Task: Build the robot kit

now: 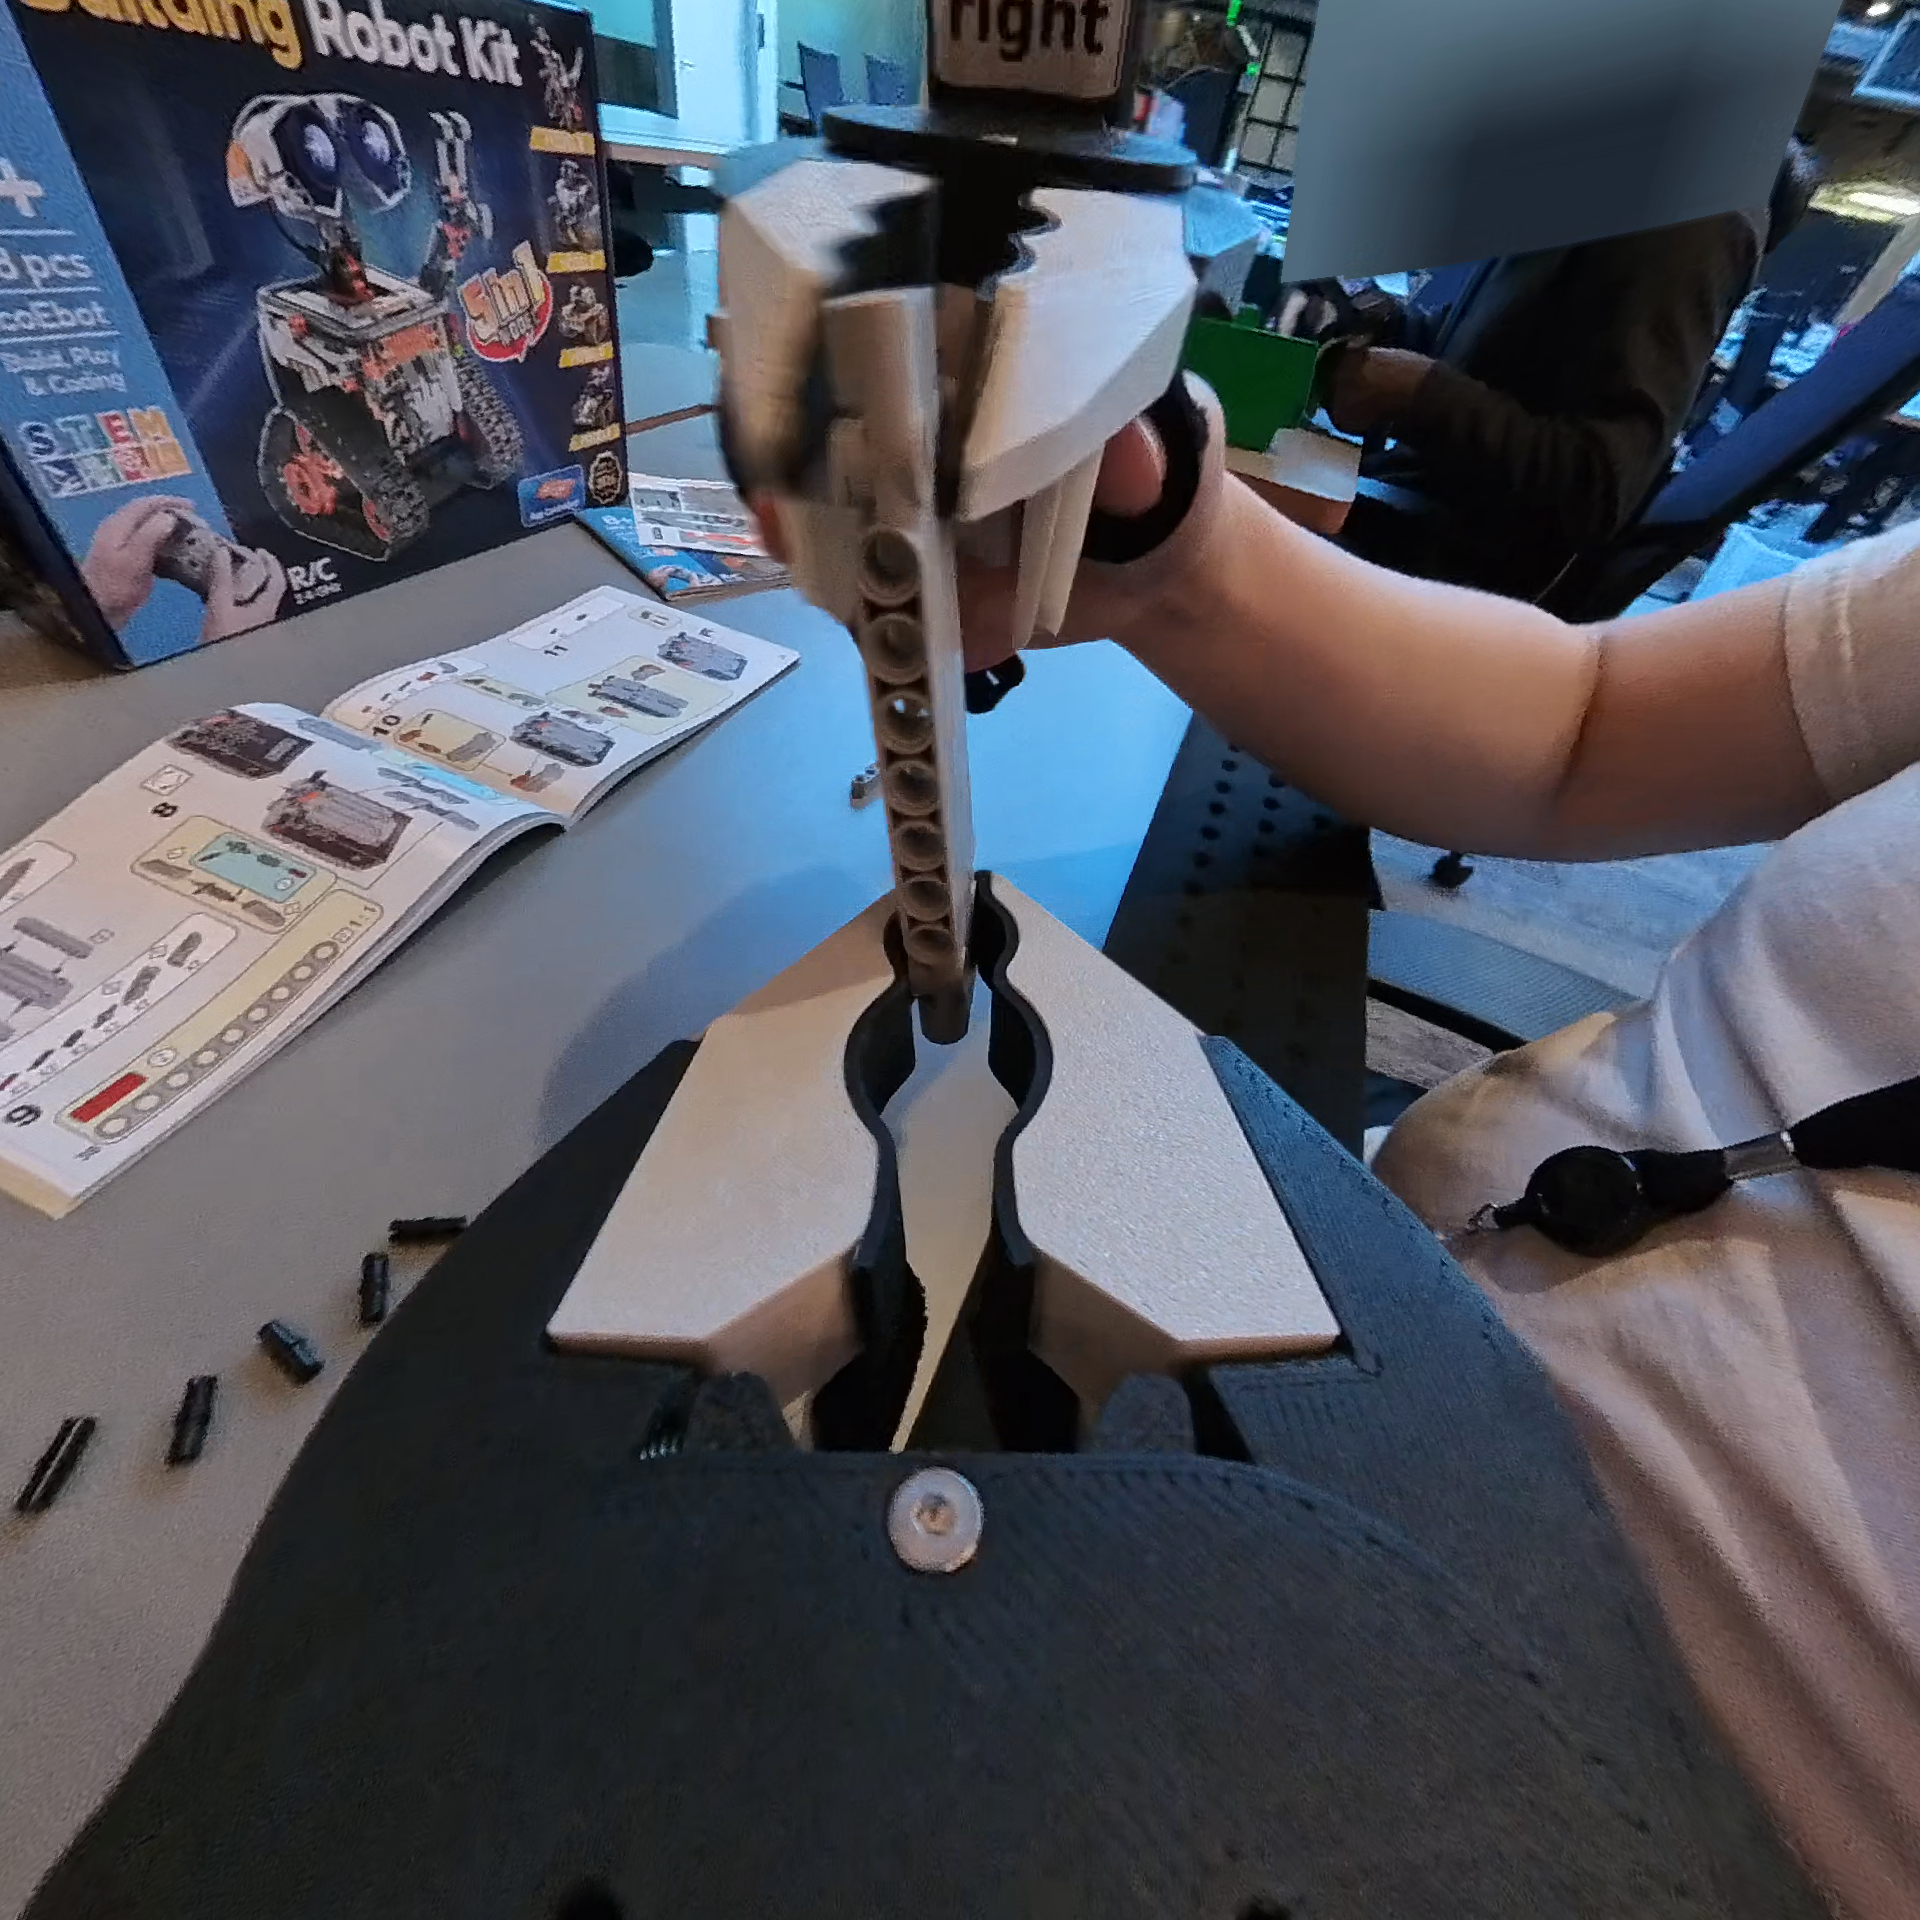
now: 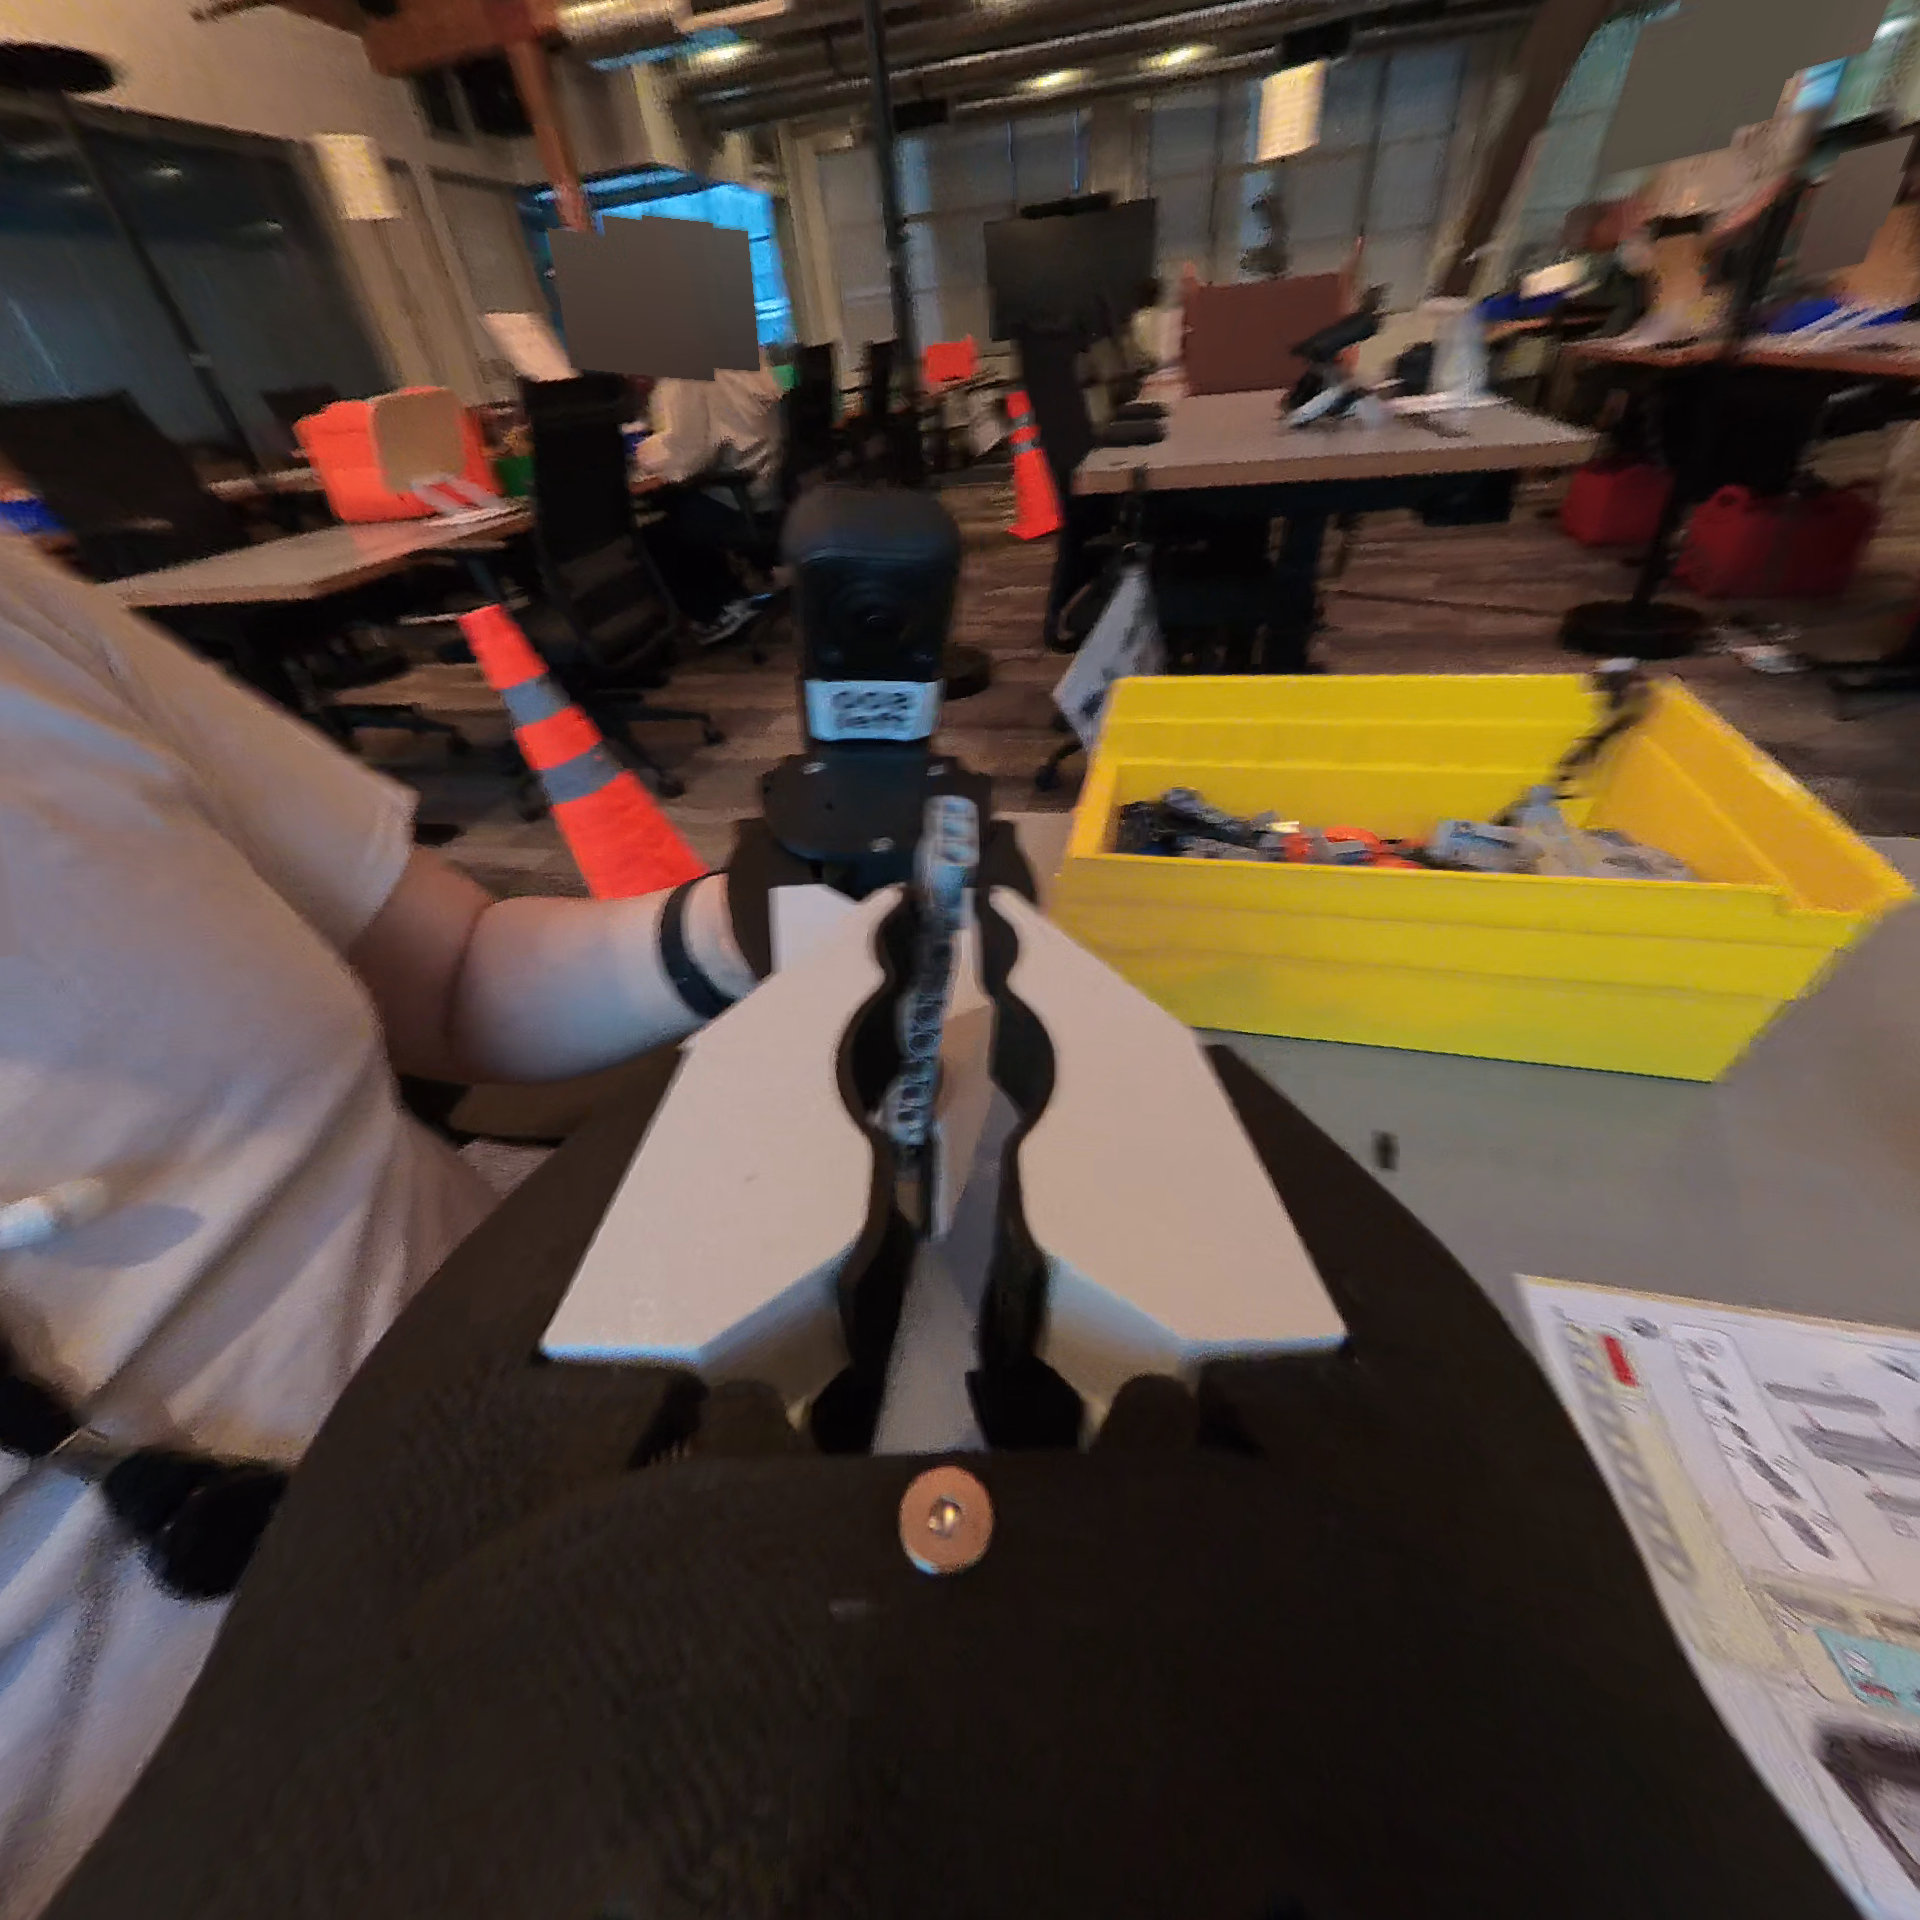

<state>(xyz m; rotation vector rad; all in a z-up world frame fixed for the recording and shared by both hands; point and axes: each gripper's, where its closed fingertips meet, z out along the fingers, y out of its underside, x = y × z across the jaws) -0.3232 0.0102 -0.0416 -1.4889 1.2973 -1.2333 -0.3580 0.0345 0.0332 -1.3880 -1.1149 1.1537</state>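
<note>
A long grey beam with a row of round holes [image 1: 920,748] spans between my two grippers above the grey table [image 1: 623,935]. My left gripper [image 1: 940,925] is shut on the beam's lower end, which pokes into the rounded gap behind the fingertips. My right gripper [image 1: 940,447] faces it from above and grips the other end, held by a hand [image 1: 1132,499]. In the right wrist view the right gripper [image 2: 940,904] is shut on the beam [image 2: 930,987], which runs along between its fingers. The left gripper's camera [image 2: 871,613] stands just beyond; its fingers are hidden.
An open instruction booklet [image 1: 312,831] and a robot kit box [image 1: 312,291] lie left. Several small black pins [image 1: 291,1351] are scattered near the table's front left. A yellow bin [image 2: 1455,956] of parts stands right. An orange cone [image 2: 592,769] stands on the floor. The grippers' ends are close to 8 cm from one another.
</note>
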